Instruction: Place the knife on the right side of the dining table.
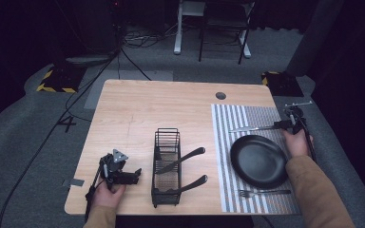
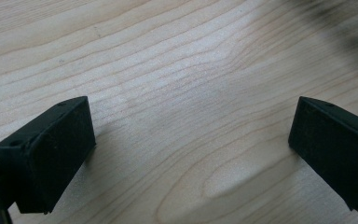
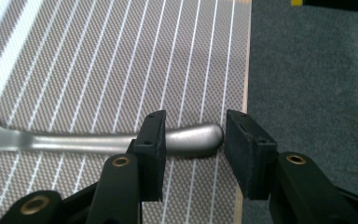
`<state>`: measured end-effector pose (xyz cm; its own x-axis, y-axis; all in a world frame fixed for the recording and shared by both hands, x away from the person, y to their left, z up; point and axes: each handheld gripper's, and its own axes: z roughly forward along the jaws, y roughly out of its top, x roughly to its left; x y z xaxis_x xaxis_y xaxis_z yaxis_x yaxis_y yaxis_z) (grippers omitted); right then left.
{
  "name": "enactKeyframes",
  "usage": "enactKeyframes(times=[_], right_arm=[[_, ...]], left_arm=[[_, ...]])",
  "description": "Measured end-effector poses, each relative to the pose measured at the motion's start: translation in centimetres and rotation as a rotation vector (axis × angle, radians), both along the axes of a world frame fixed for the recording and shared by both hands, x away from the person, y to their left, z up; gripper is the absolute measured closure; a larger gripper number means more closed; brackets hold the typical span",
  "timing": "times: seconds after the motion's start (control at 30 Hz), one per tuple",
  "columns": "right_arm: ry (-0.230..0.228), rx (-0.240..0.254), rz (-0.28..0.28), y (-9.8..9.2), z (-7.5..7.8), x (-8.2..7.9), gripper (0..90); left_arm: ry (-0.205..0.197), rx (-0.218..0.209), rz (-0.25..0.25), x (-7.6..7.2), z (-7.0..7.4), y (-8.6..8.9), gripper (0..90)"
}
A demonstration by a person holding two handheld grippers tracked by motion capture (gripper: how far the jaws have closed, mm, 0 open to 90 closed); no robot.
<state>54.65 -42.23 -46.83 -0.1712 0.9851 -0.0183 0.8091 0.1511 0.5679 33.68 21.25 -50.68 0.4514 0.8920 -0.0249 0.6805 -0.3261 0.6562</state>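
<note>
A silver utensil (image 1: 254,128) lies across the far part of the striped placemat (image 1: 228,199), its handle pointing right. My right gripper (image 1: 282,125) is at that handle's end. In the right gripper view the rounded handle tip (image 3: 74,142) runs behind one jaw into the gap, and my right gripper (image 3: 193,135) stands slightly open, not clamped on it. A black plate (image 1: 259,160) sits mid-mat with a fork (image 1: 264,192) in front of it. My left gripper (image 1: 134,176) rests open over bare wood (image 2: 168,56) near the table's front left, nothing between its jaws (image 2: 191,140).
A black wire caddy (image 1: 166,168) stands at the table's front centre with two dark-handled utensils (image 1: 185,158) sticking out to the right. The placemat's right edge meets the table edge, with grey carpet (image 3: 317,70) beyond. A cable hole (image 1: 221,95) is at the back.
</note>
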Motion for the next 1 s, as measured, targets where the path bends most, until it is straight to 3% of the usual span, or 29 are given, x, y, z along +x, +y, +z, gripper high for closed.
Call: enactKeyframes(times=[0.33,1.0], right_arm=[[-0.009,-0.013,-0.022,0.6,-0.9,1.2,55.7],[0.009,-0.004,-0.012,0.2,-0.9,0.4,56.0]], left_arm=[[0.001,0.0,0.0,0.0,0.0,0.0,0.6],[0.001,0.001,0.0,0.0,0.0,0.0,0.6]])
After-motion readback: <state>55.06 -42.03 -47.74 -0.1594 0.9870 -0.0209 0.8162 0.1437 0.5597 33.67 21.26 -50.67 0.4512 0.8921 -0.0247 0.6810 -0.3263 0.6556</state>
